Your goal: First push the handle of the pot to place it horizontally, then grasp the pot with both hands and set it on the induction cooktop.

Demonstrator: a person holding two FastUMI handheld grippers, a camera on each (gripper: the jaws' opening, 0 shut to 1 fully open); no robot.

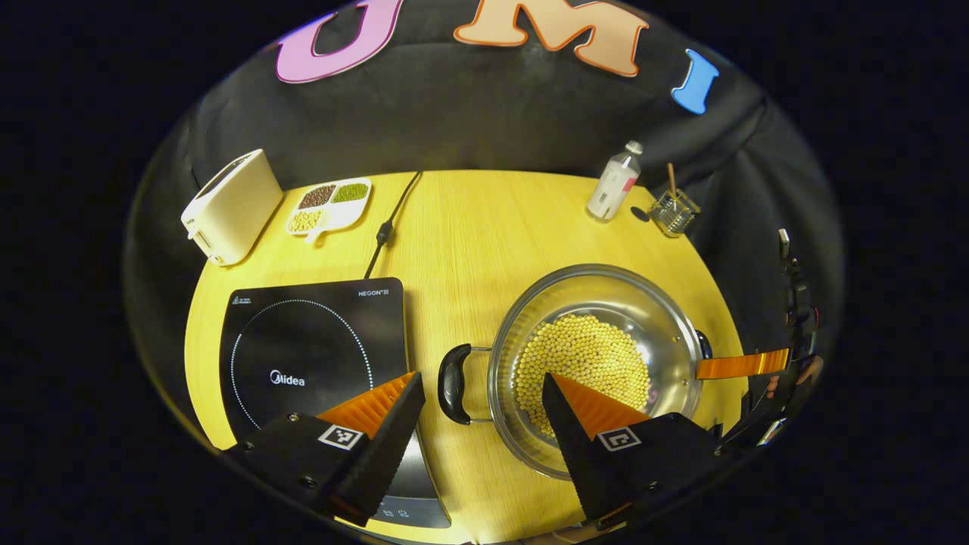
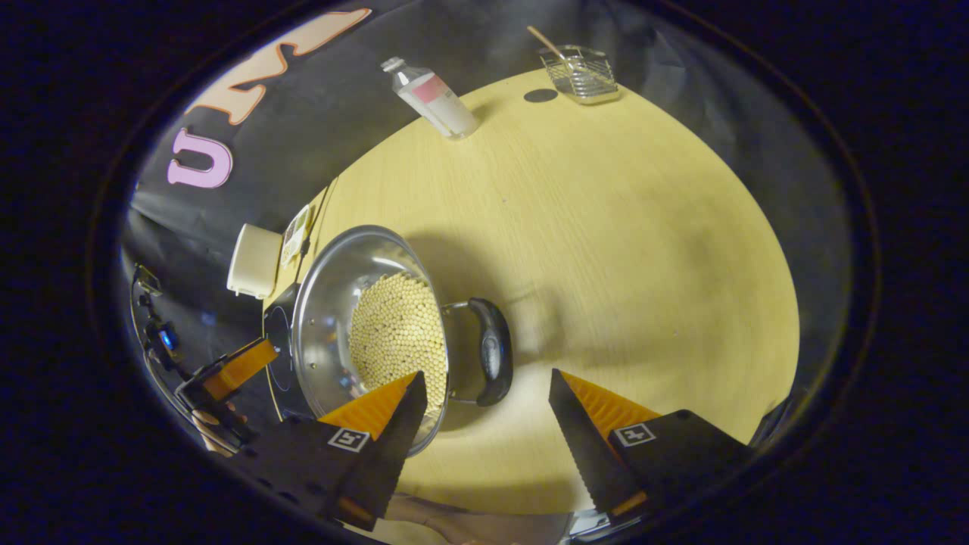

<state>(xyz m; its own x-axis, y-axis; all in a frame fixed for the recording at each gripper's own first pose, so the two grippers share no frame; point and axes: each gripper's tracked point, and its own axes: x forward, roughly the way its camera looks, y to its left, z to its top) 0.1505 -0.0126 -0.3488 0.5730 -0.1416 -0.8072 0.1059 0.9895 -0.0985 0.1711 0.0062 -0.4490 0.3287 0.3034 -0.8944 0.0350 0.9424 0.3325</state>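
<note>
One round steel pot [image 1: 598,363] on a yellow wood-grain bench [image 1: 469,242], its bottom covered with pale round beans [image 1: 579,356]. Two dark curved loop handles on the pot: one [image 1: 453,383] facing the cooktop, the other [image 2: 490,350] on the opposite side. One flat black glass induction cooktop [image 1: 310,348] just beside the pot, not under it.

Left gripper [image 1: 481,401] spread wide, holding nothing, poised above the cooktop-side handle with one finger over the cooktop and one over the pot. Right gripper [image 2: 484,397] likewise spread wide and empty, straddling the other handle from above; contact cannot be told.

At the back of the bench: one cream rounded toaster [image 1: 227,206], one white divided dish [image 1: 329,206] of three kinds of grain, one white plastic bottle [image 1: 615,182], one clear glass holder [image 1: 674,212] with a stick.
</note>
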